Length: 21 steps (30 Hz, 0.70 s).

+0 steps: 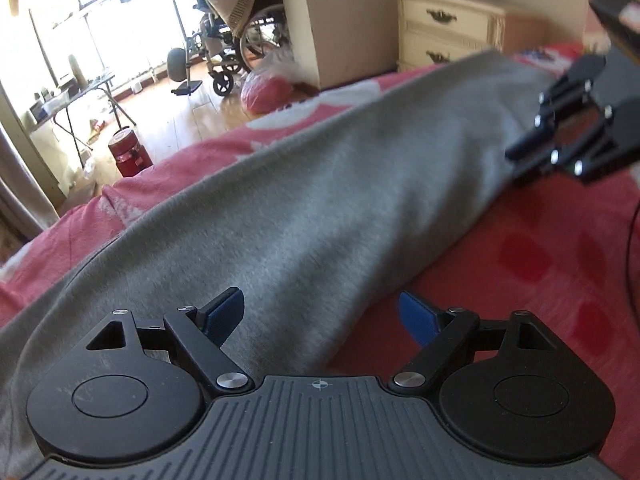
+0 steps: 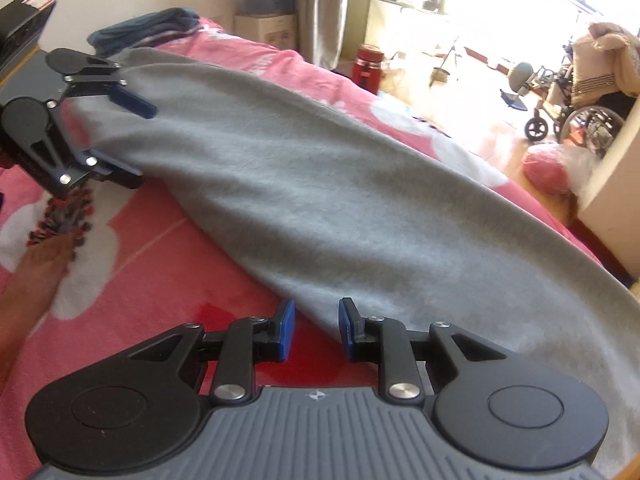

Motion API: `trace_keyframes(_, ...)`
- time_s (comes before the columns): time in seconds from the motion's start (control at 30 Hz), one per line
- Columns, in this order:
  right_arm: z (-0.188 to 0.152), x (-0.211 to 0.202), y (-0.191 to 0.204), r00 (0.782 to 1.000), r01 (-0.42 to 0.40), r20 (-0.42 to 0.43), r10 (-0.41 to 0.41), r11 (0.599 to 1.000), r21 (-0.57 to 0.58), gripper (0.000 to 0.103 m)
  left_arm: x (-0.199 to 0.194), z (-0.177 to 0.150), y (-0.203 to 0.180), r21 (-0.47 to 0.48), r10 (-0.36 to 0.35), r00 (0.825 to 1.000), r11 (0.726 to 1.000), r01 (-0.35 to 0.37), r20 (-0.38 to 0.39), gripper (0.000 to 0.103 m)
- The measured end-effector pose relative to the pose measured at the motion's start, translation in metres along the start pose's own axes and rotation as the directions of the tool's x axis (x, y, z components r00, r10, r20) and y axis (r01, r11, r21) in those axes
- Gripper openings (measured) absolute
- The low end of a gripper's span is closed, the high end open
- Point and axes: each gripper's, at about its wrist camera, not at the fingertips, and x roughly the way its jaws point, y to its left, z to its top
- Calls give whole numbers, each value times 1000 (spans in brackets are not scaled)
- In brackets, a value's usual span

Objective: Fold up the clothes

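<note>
A long grey garment (image 1: 304, 184) lies stretched flat across the pink flowered bedspread (image 1: 540, 264). My left gripper (image 1: 320, 316) stands wide open at one end of it, with cloth lying under and between the blue pads (image 1: 224, 316) and not pinched. In the right wrist view the left gripper (image 2: 126, 138) straddles the garment's far end (image 2: 168, 92). At the other end my right gripper (image 2: 318, 332) keeps a narrow gap, and the grey edge (image 2: 360, 264) lies just ahead of its pads, untouched. The right gripper (image 1: 520, 160) also shows at the upper right of the left wrist view.
Folded blue clothes (image 2: 144, 28) sit at the bed's far end beside a black box (image 2: 24, 20). A person's forearm (image 2: 28, 280) rests on the bedspread. Off the bed stand a cream nightstand (image 1: 448, 28), a wheelchair (image 1: 240, 40), a red jar (image 1: 128, 152) and a red bag (image 1: 268, 92).
</note>
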Motion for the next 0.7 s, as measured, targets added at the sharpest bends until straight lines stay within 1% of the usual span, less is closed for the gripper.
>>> trace_keyframes(0.07, -3, 1, 2, 1000, 13, 7, -13, 998, -54, 26, 0, 0, -4, 59, 39, 999, 997, -39, -1, 85)
trace_keyframes(0.1, -5, 2, 6, 1000, 20, 15, -19, 995, -103, 27, -1, 0, -8, 96, 57, 998, 994, -57, 2, 85)
trace_keyframes(0.17, -10, 2, 15, 999, 37, 32, -31, 979, -201, 42, 0, 1, -12, 142, 73, 997, 987, -74, 14, 84)
trace_keyframes(0.23, -14, 6, 25, 996, 77, 62, -60, 950, -304, 42, -1, 4, -18, 170, 68, 997, 983, -72, 31, 84)
trace_keyframes(0.3, -14, 11, 27, 995, 96, 68, -78, 937, -337, 38, 0, 7, -28, 208, 53, 997, 976, -62, 52, 84)
trace_keyframes(0.4, -15, 15, 30, 993, 115, 82, -90, 919, -376, 27, 1, 9, -44, 267, 25, 996, 962, -46, 80, 84)
trace_keyframes(0.43, -15, 14, 30, 992, 115, 88, -87, 915, -386, 12, 2, 8, -50, 285, 14, 996, 958, -38, 88, 84)
trace_keyframes(0.47, -17, 10, 32, 992, 114, 97, -83, 913, -392, 6, 3, 8, -55, 299, 3, 995, 954, -32, 98, 84)
trace_keyframes(0.5, -17, 7, 31, 991, 117, 109, -80, 914, -387, 6, 4, 8, -61, 313, -8, 994, 949, -26, 108, 84)
trace_keyframes(0.53, -16, 5, 30, 990, 118, 121, -77, 918, -378, 2, 4, 8, -66, 328, -13, 993, 944, -27, 120, 84)
trace_keyframes(0.57, -15, 2, 26, 990, 109, 124, -69, 931, -347, 1, 6, 9, -71, 344, -18, 991, 939, -29, 132, 83)
trace_keyframes(0.6, -12, 1, 20, 991, 91, 122, -57, 950, -300, 1, 7, 11, -75, 360, -23, 989, 932, -31, 145, 82)
trace_keyframes(0.7, 1, 0, -3, 994, 20, 111, -6, 991, -129, 1, 13, 15, -86, 406, -37, 985, 913, -36, 171, 72)
